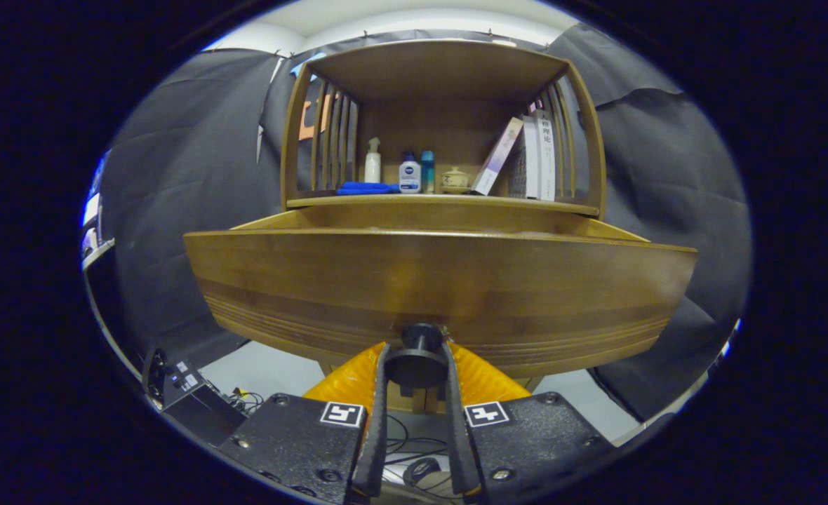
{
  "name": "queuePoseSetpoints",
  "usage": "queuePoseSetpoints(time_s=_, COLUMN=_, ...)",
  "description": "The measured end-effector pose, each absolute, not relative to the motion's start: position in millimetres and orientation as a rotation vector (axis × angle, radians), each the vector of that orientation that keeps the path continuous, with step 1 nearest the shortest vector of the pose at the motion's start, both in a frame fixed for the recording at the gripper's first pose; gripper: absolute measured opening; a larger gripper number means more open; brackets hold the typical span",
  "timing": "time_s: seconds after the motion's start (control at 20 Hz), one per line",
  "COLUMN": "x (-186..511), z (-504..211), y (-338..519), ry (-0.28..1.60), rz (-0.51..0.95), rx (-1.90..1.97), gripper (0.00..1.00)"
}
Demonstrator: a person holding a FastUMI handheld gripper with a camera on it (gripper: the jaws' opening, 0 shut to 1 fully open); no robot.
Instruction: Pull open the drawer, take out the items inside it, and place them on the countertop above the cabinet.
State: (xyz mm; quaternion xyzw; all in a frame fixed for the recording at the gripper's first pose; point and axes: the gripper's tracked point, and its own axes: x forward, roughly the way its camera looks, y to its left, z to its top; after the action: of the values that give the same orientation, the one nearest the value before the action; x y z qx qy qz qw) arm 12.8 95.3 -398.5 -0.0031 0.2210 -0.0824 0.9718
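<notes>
— Where's the drawer [442, 280] at?

— Out of the cabinet [442, 126] a fair way, its front board right up close, the side walls running back under the worktop [442, 202]. The round knob [421, 358] sits low in the middle of that front, and the gripper [419, 372] has it: the jaws are clamped on the knob, one finger pressing on each side.

— Why grab it there?

— It's the only handle on the board, and it's centred, so I'd guess a straight pull keeps the drawer from skewing on its runners. The grip is square-on, fingers level with the knob's neck, which fits a pull and not a lift.

— Can you see what's inside?

— No. The view is from below the rim, so the front board hides the inside. I'd judge the opening step is about done and the reaching-in hasn't begun.

— And up top, is there room?

— Some. The worktop is the floor of an open shelf with slatted sides. On it stand a white pump bottle [372, 161], a small white bottle [410, 174] and a teal one [428, 170] just beside each other, a blue flat thing [367, 188] lying in front of the pump bottle, a little lidded pot [455, 179], then books [537, 158], one tilted against the rest. The front strip looks bare.

— The room?

— Black cloth walls round the cabinet, pale floor below, some cables [403, 438] and a dark box [175, 382] down near the gripper.
</notes>
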Motion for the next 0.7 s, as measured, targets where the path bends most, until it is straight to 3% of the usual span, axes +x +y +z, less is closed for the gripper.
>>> queuePoseSetpoints(time_s=0.15, x=12.2, z=-398.8, y=95.3, ry=0.483, rz=-0.164, rx=0.007, gripper=0.39)
queuePoseSetpoints(time_s=0.45, x=-0.9, z=-370.7, y=97.7, ry=0.571, rz=-0.123, rx=0.038, gripper=0.49)
queuePoseSetpoints(time_s=0.7, x=-7.1, z=-319.0, y=122.9, ry=0.602, rz=-0.007, rx=0.127, gripper=0.54)
